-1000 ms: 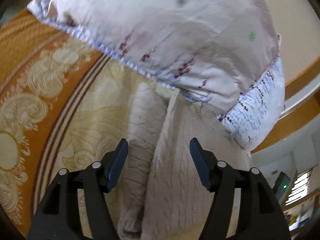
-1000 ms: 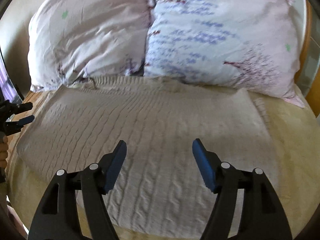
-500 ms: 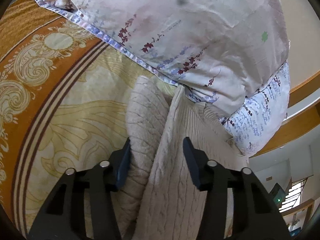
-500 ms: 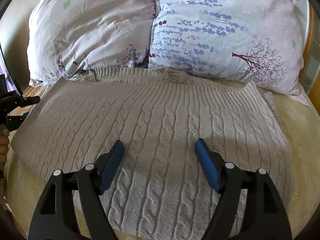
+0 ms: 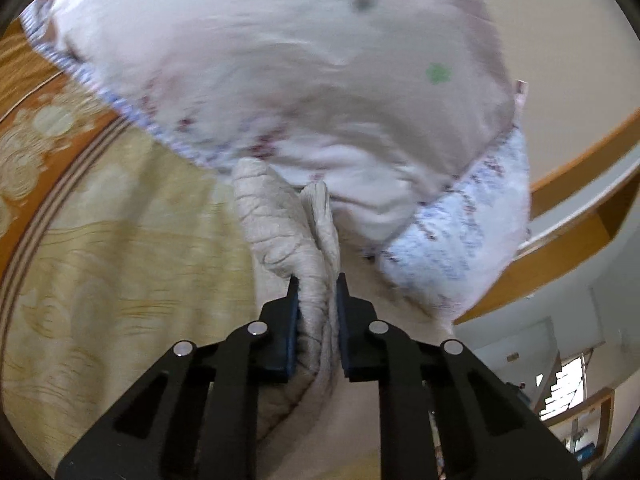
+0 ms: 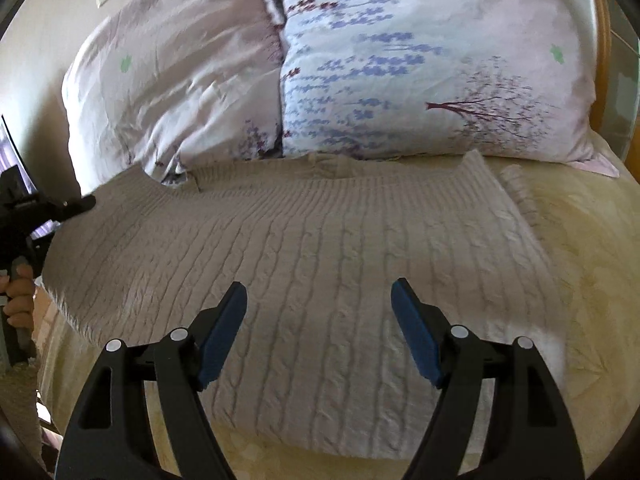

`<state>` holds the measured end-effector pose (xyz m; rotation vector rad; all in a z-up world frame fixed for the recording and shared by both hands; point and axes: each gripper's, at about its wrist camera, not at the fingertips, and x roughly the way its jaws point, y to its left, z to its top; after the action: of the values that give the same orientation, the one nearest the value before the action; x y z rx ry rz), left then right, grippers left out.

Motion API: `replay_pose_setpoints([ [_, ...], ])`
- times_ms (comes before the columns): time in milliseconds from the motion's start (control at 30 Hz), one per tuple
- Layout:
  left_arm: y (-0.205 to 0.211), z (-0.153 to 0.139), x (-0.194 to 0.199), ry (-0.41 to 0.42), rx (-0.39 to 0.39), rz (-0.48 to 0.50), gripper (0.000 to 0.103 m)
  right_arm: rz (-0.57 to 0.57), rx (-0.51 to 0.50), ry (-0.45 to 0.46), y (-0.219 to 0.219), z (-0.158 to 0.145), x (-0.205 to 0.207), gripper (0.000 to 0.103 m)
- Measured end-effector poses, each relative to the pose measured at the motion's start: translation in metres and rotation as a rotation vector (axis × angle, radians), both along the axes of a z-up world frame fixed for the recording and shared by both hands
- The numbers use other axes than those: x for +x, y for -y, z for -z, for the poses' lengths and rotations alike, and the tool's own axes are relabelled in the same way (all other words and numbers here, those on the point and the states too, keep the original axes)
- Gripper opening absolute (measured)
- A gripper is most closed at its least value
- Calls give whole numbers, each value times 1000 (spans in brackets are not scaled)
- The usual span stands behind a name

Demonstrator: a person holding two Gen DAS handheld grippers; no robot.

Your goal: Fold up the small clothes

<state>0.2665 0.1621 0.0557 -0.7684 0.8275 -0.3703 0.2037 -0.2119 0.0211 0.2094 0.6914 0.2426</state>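
- The left claw (image 5: 316, 280), open a second earlier, had clamped the beige sweater (image 5: 280, 224) at the bed's (image 5: 120, 260) left edge.
- The right claw (image 6: 318, 294) stayed wide over it.

A home bedroom: floral pillows (image 6: 420, 60) on a patterned bedspread (image 5: 100, 260).

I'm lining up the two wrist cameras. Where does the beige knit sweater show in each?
Left wrist: the sweater is bunched at centre, pinched by the left gripper.
Right wrist: it lies spread across the middle, beyond the open right gripper.
Shared landmark: the pale pink pillow.
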Motion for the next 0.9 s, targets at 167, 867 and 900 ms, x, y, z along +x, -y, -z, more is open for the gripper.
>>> replay_pose_setpoints([
  [167, 39, -26, 1, 53, -51, 49, 14, 19, 35, 35, 21, -4, -9, 76],
  [867, 297, 25, 26, -104, -151, 403, 11, 213, 191, 78, 145, 8, -49, 76],
  [900, 300, 29, 25, -120, -193, 433, 14, 205, 215, 79, 149, 7, -51, 76],
])
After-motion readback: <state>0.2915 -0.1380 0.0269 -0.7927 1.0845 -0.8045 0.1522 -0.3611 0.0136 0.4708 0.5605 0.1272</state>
